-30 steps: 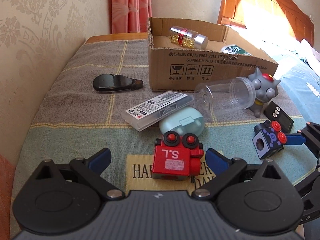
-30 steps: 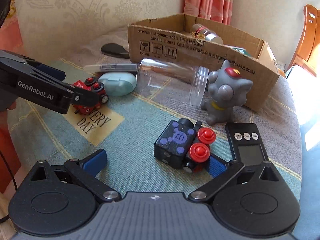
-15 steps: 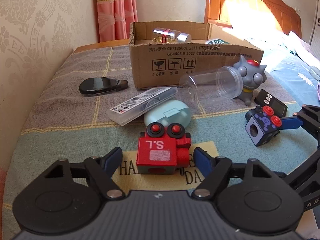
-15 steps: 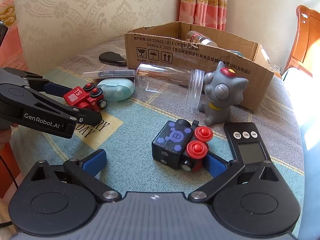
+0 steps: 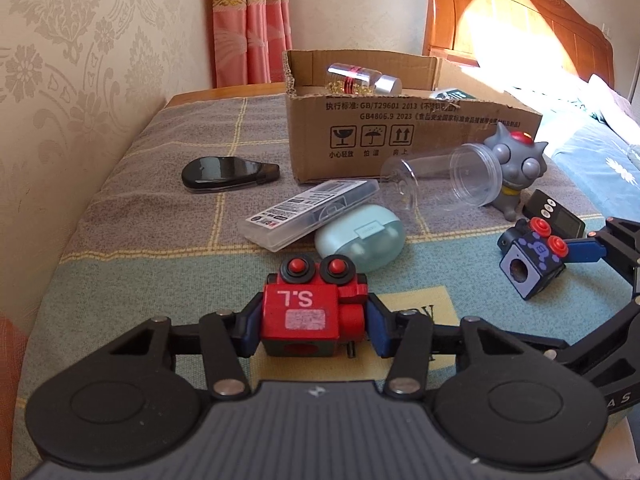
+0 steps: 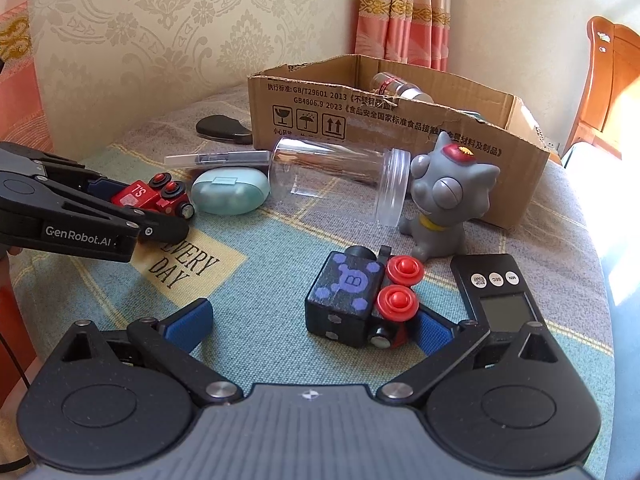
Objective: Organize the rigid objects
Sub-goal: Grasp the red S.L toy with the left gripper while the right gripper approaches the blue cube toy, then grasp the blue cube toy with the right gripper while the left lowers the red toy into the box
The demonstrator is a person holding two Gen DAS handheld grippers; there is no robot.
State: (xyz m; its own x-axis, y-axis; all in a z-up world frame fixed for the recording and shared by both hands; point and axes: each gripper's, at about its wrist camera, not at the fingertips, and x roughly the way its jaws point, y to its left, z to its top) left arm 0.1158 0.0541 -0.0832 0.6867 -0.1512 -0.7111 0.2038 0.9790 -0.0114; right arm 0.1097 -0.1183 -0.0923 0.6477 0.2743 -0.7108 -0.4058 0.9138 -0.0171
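My left gripper [image 5: 312, 326] is shut on the red toy train [image 5: 308, 312] marked "S.L", with a blue pad against each side; the train also shows in the right wrist view [image 6: 150, 198]. My right gripper [image 6: 312, 326] is open around the black toy train [image 6: 352, 296] with purple dots and red wheels; its right pad is next to the wheels, its left pad stands well apart. The black train also shows in the left wrist view [image 5: 530, 260]. The cardboard box [image 5: 400, 136] stands at the back with a clear bottle [image 5: 362, 80] inside.
On the cloth-covered table lie a mint earbud case [image 5: 360, 238], a clear flat case [image 5: 316, 208], a clear jar on its side [image 5: 444, 180], a grey cat figure [image 6: 448, 196], a black timer [image 6: 500, 300] and a black teardrop object [image 5: 224, 172]. Wall at left, bed at right.
My left gripper has closed its jaws onto the red train, which was sitting loose between open fingers before. The right gripper has stayed open around the black train.
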